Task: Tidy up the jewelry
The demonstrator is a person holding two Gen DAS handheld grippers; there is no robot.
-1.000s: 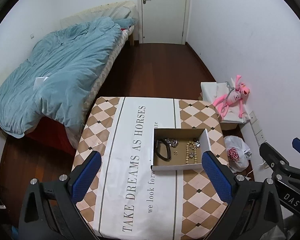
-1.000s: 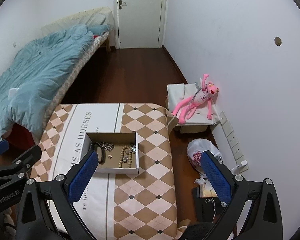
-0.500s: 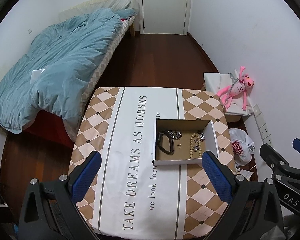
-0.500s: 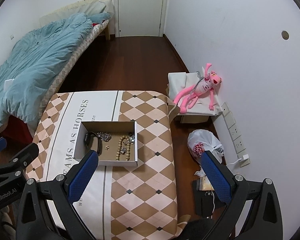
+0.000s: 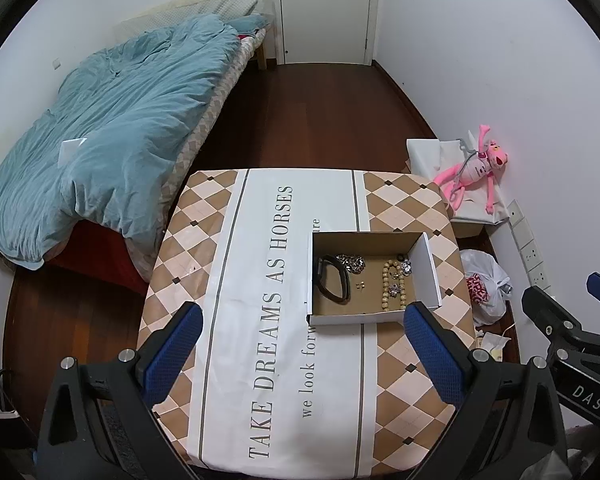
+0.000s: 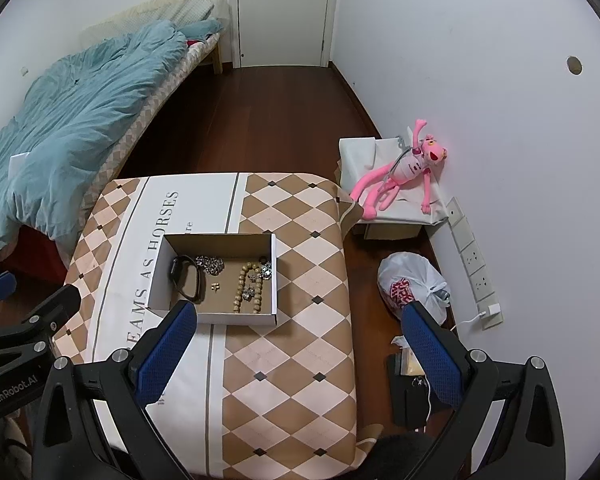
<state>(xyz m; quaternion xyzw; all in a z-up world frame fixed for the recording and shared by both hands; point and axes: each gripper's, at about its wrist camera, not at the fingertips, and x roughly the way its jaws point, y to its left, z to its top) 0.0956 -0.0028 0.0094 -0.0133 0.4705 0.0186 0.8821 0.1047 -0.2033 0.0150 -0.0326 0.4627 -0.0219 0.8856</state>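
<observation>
An open cardboard box [image 5: 427, 268] [image 6: 274, 280] sits on the table right of the middle. Inside lie a black band [image 5: 332, 284] [image 6: 187, 278], a silver chain [image 5: 351, 262] [image 6: 210, 265], a wooden bead bracelet [image 5: 392, 286] [image 6: 247, 286], small silver pieces [image 5: 405, 266] [image 6: 265, 270] and tiny gold studs [image 5: 361, 286] [image 6: 216, 287]. My left gripper [image 5: 300, 354] is open and empty, high above the table's near side. My right gripper [image 6: 298, 354] is open and empty, high over the table's right part. Each gripper shows at the edge of the other's view.
The table wears a checked cloth [image 5: 260, 280] with printed words. A bed with a blue duvet [image 5: 120, 120] stands at the left. A pink plush toy [image 6: 404, 170] lies on a white box by the right wall. A white plastic bag [image 6: 412, 288] lies on the floor.
Both grippers have risen and tilted down, so the table and box sit lower and nearer in both views. Both stay open and empty. The box contents have not moved.
</observation>
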